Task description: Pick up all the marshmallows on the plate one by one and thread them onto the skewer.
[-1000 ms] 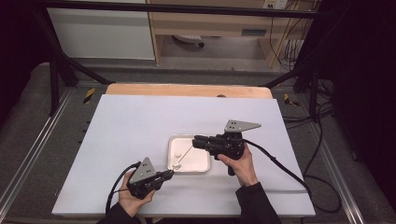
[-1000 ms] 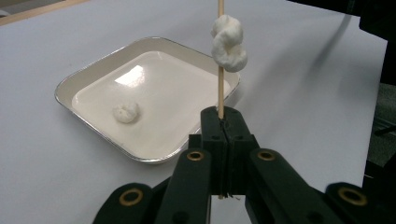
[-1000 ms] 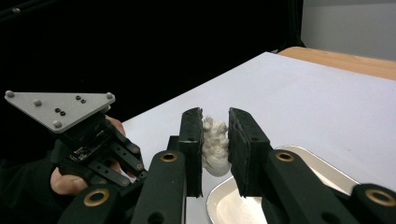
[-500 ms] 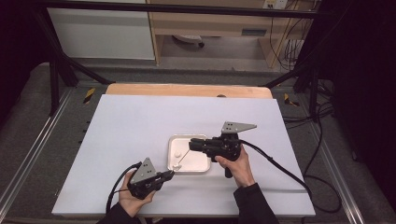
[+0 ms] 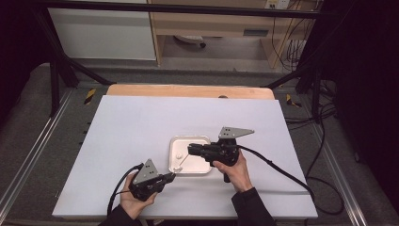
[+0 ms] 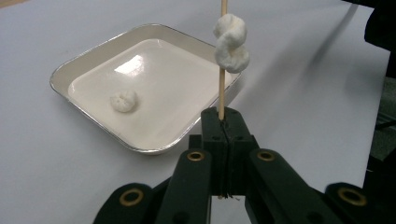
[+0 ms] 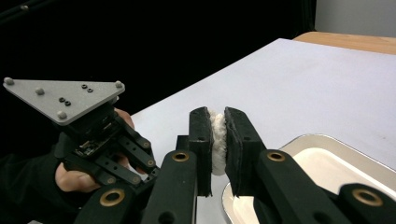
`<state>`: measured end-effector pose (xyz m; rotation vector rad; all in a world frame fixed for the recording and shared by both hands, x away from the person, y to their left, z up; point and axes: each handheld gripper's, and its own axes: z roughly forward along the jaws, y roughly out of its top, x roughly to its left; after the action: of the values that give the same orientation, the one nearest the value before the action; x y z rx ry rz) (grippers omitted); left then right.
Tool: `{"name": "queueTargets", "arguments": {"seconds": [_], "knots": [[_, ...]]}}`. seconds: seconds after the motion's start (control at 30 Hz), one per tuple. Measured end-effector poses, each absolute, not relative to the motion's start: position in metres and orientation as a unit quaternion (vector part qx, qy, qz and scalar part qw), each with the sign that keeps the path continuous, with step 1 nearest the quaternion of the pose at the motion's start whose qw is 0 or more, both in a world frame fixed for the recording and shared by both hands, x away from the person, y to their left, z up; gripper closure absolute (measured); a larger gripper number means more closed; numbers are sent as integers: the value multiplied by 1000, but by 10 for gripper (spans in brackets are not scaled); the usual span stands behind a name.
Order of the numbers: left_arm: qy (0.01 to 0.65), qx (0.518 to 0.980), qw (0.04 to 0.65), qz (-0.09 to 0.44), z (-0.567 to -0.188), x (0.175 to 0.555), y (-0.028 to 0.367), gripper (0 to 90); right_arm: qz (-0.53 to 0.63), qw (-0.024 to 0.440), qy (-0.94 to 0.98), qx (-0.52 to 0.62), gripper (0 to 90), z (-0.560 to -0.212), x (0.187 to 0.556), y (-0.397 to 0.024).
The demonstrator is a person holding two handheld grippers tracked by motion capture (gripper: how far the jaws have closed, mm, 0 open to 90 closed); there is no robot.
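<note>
My left gripper (image 6: pixel 225 119) is shut on the lower end of a thin wooden skewer (image 6: pixel 222 79), which carries two white marshmallows (image 6: pixel 231 44) higher up. In the high view, the left gripper (image 5: pixel 168 178) sits at the near edge of a small white tray (image 5: pixel 204 167), and the skewer (image 5: pixel 182 161) slants up over it. The right gripper (image 7: pixel 217 121) squeezes another marshmallow (image 7: pixel 217 140) flat; its jaws have just been closing on it. That gripper (image 5: pixel 190 149) hovers over the tray at the skewer's upper end. One marshmallow (image 6: pixel 124 100) lies in the tray (image 6: pixel 60 74).
The tray stands near the front middle of a white table (image 5: pixel 141 127) with a wooden strip (image 5: pixel 188 91) along its far edge. The right gripper's cable (image 5: pixel 282 172) trails off to the right. Metal frame rails (image 5: pixel 28 160) flank the table.
The right gripper has shifted slightly left and nearer, towards the skewer's upper end, with the marshmallow between its jaws. The left gripper and the skewer have stayed put.
</note>
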<state>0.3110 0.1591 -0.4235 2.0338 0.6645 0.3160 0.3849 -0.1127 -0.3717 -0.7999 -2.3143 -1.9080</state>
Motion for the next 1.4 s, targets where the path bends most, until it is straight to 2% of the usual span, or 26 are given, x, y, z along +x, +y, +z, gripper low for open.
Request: {"name": "queueTargets", "arguments": {"seconds": [1.4], "knots": [[279,830,464,136,-423,310,153,891,-626,34,-740,-242,828,-381,378,-105]]}}
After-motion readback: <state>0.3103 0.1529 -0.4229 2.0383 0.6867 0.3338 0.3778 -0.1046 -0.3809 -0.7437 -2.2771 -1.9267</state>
